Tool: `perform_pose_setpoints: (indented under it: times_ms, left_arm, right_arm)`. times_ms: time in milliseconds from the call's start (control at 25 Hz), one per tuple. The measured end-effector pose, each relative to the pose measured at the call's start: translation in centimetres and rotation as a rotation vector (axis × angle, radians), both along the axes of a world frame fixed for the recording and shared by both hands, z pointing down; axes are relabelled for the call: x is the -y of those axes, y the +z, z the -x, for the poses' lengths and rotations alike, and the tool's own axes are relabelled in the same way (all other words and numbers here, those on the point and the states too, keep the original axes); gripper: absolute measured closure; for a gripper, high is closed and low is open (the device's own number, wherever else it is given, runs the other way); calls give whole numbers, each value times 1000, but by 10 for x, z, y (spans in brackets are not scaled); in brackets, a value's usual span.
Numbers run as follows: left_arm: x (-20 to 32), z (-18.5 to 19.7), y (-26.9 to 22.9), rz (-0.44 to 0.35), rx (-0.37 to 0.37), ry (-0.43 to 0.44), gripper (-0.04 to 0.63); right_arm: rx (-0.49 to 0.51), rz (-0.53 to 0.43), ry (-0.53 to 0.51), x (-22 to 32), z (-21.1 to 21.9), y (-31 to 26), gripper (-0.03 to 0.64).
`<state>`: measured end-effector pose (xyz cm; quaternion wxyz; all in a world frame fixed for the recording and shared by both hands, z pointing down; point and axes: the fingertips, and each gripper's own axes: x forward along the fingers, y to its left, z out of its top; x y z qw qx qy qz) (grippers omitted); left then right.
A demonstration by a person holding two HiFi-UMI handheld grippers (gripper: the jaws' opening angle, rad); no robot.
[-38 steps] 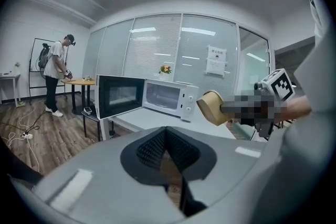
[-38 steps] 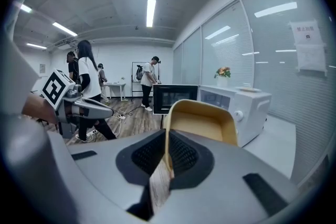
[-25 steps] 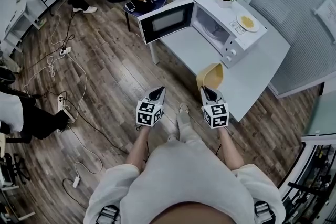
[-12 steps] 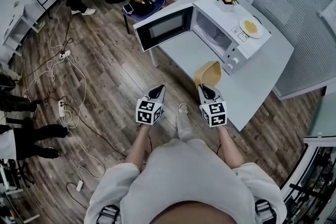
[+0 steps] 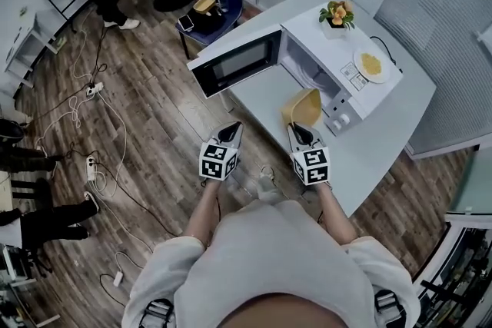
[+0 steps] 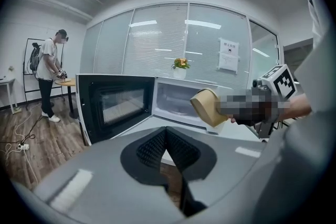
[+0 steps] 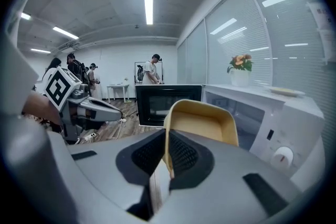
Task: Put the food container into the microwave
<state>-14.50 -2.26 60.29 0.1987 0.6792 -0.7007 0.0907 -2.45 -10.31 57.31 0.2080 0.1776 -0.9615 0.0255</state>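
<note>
Tan food container [image 5: 302,107] sits pinched in my right tongs [image 5: 298,136], the pads closed on one wall of it, so it stands on edge with its hollow turned up. It is above the white bench [image 5: 384,127], just in front of the microwave [image 5: 338,65] and outside the cavity. The microwave's door [image 5: 234,65] is swung wide to the left. My left tongs [image 5: 228,134] hang beside the bench edge over the wood floor [image 5: 146,111], tips together, with nothing between them.
</note>
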Motion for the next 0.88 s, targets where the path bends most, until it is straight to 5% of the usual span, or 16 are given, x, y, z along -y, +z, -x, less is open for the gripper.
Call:
perform_pose_setpoints:
  times_ms: [880]
  left_arm:
    - [149, 50, -5, 23, 12, 15, 584]
  right_arm:
    - [28, 54, -1, 131, 61, 3, 589]
